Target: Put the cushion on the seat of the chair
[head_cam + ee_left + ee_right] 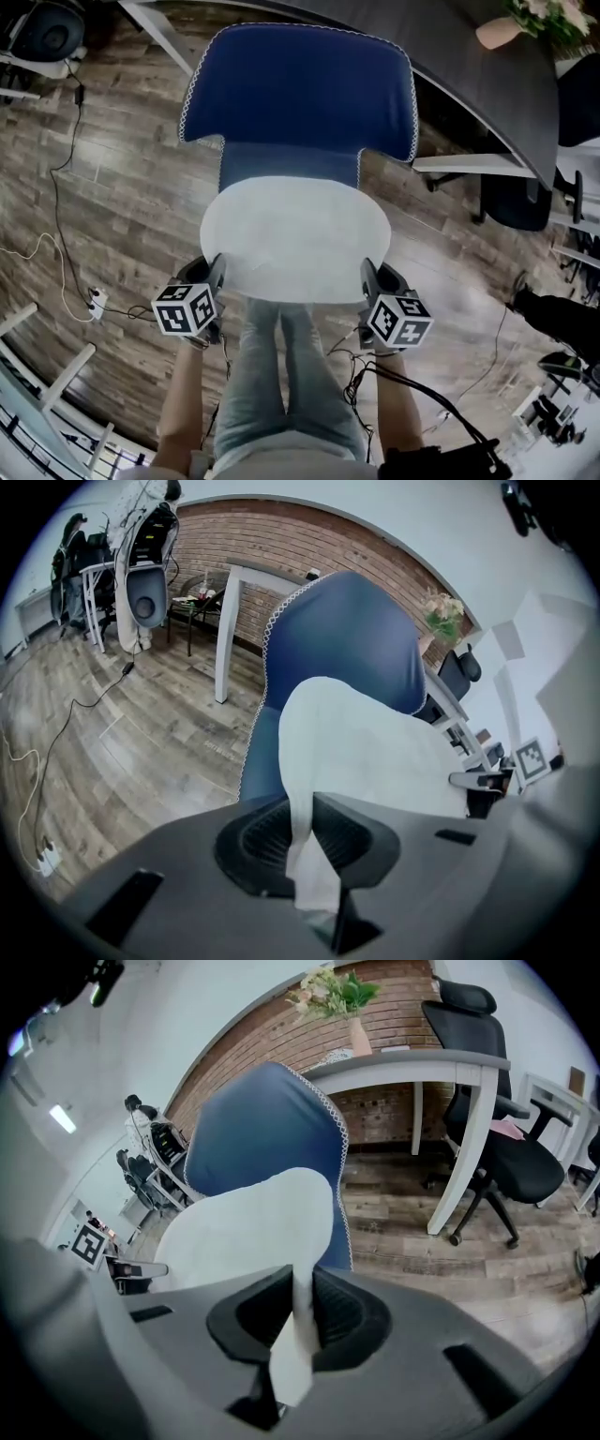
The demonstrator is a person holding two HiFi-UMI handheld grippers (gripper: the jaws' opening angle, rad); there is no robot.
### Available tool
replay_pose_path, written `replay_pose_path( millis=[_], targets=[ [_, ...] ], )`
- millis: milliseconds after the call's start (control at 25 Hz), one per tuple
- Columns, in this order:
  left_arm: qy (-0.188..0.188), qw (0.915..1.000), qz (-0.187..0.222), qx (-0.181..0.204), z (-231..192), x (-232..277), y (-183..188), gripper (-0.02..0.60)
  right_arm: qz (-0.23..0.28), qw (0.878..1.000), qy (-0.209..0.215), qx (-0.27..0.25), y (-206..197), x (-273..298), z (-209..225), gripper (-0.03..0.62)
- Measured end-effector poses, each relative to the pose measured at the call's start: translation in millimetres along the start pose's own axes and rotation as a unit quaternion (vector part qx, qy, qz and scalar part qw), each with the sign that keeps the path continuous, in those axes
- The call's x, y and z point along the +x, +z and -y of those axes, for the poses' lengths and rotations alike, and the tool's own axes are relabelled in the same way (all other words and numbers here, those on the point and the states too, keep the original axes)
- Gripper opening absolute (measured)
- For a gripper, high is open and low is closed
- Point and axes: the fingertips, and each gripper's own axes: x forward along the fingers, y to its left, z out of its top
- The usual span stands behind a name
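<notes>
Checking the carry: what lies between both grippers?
The white cushion, its edges clamped by the left gripper and right gripper; the head view shows it.

White oval cushion (295, 239) flat over seat of blue chair (300, 94).

Dark desk (469, 56) with flower vase (499, 33), cables (53, 187) across wooden floor (122, 216)

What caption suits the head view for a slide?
Left gripper and right gripper hold the white cushion over the blue chair.
</notes>
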Motion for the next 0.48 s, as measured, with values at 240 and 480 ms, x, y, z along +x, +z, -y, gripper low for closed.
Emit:
replay_pose_path(
  millis=[240,480],
  targets=[
    [-0.003,0.9998,-0.011,-0.014,-9.9,12.1,-21.5,0.048,-0.014,1.000,-0.004,0.013,-19.0,16.1,7.1,0.049],
    [-0.004,0.9996,-0.023,-0.015,-15.7,22.6,-26.9,0.048,-0.024,1.000,-0.009,0.014,-24.8,28.1,8.8,0.049]
  ],
)
